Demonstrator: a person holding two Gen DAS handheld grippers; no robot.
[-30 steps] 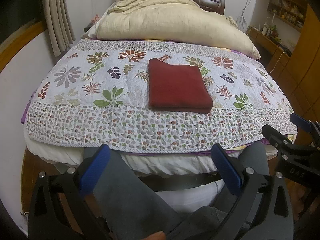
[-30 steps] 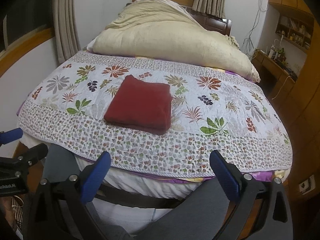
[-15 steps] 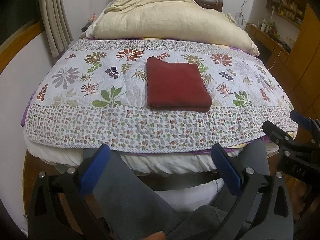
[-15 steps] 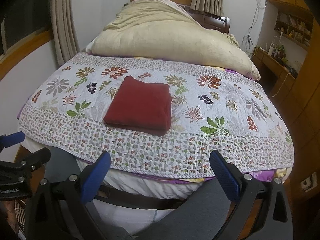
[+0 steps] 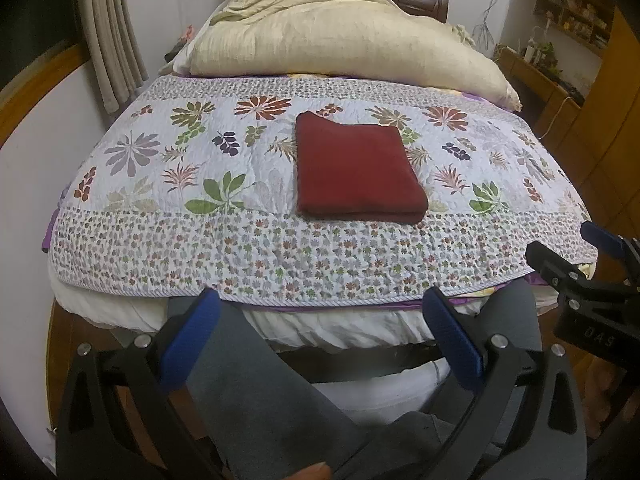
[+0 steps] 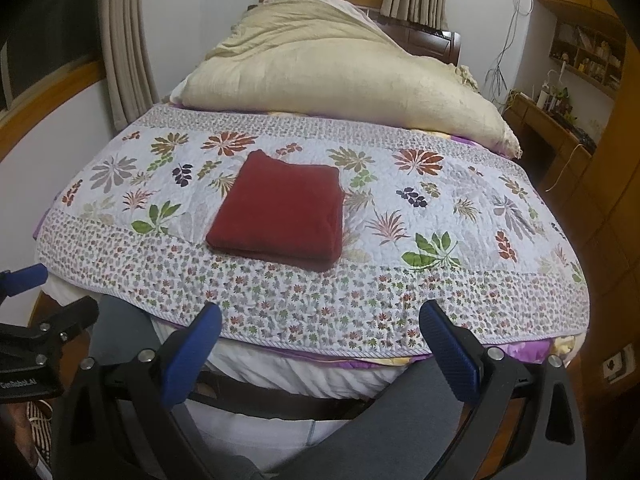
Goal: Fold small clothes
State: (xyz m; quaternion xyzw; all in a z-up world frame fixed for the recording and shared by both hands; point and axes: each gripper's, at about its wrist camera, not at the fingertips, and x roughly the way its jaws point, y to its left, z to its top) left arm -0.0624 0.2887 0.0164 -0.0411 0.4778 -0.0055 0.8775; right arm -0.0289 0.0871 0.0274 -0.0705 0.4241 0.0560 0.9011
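Red garment point(image 5: 356, 170), one piece, folded into flat rectangle, lying on floral quilt point(image 5: 280, 264) near bed's front edge, well ahead of both grippers. Left gripper point(image 5: 320, 344) hanging before bed edge, jaws standing wide apart, gripping nothing, touching nothing. Right gripper point(image 6: 320, 344) likewise: jaws spread wide, nothing between them. Two blue pads showing per gripper. One beige duvet point(image 6: 336, 76) sitting heaped behind quilt.

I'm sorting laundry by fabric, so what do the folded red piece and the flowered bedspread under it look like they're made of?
Red piece: looks like a soft, matte knit or fleece, thick rounded folded edges, no sheen. Flowered bedspread: apparently printed cotton quilt, puckered stitch lines, corded hem. Exact fibres cannot be told.
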